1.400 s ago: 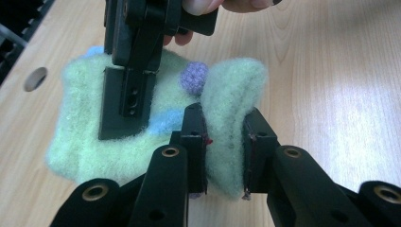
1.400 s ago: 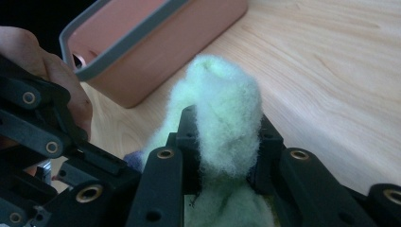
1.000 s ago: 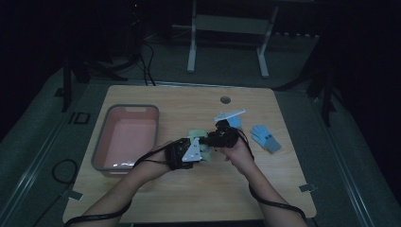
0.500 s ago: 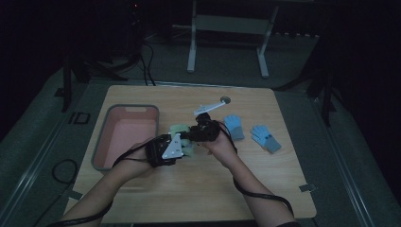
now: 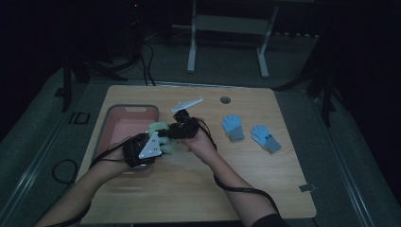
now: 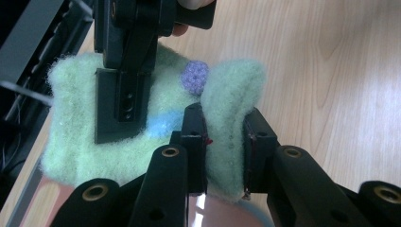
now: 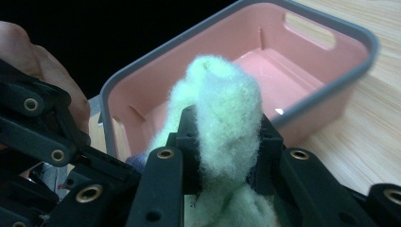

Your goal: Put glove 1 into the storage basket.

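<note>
Pink plastic is forming the tray standing at the left of the wooden table, and just right of its rim the left gripper is clamping a fold of a pale green felted glove; in the left gripper view its jaws are pressing the fluffy edge between them, beside a small purple knitted bobble and a blue patch. Moving right, the right gripper is closing on another bunched fold of the same glove, so the piece is hanging between the two tools, close to the tray's near right corner and seemingly clear of the tabletop. Judging by its look, the glove is being handled as a light, soft, limp thing: it is sagging and creasing rather than holding shape, and its fuzzy surface is giving good grip, so pinching a thick doubled fold, as both tools are doing, seems soundest. Farther right, two blue gloves are lying flat on the table, well apart from the grippers.
</note>
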`<action>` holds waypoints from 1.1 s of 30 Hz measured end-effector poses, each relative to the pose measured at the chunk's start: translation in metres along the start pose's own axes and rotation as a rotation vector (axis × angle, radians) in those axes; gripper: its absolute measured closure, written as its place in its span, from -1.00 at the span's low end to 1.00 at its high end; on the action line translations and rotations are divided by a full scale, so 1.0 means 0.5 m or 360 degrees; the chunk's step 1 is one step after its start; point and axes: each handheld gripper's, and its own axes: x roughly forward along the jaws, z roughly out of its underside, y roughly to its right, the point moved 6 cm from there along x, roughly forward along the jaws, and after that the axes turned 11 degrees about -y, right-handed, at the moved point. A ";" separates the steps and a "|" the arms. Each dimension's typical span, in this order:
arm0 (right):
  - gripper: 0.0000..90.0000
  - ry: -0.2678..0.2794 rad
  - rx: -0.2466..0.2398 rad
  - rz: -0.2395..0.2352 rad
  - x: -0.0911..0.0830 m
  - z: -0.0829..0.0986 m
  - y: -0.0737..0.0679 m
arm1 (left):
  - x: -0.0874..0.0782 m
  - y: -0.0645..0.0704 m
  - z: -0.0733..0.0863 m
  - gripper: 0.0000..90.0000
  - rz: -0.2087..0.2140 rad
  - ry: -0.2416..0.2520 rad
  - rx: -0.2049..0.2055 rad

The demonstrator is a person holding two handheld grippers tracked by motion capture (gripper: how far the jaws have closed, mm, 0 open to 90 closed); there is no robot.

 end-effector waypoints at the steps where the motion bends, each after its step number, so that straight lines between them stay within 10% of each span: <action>1: 0.58 -0.0003 0.0001 -0.0007 0.008 -0.005 -0.003 | -0.002 -0.002 0.008 0.68 -0.0003 -0.0008 -0.0005; 19: 0.58 -0.0029 0.0010 -0.0129 0.164 -0.086 -0.047 | -0.024 -0.038 0.162 0.68 -0.0021 -0.0161 -0.0082; 33: 0.46 -0.0220 0.0029 -0.0037 0.216 -0.068 -0.009 | 0.062 -0.046 0.181 0.67 0.0127 -0.0244 -0.0121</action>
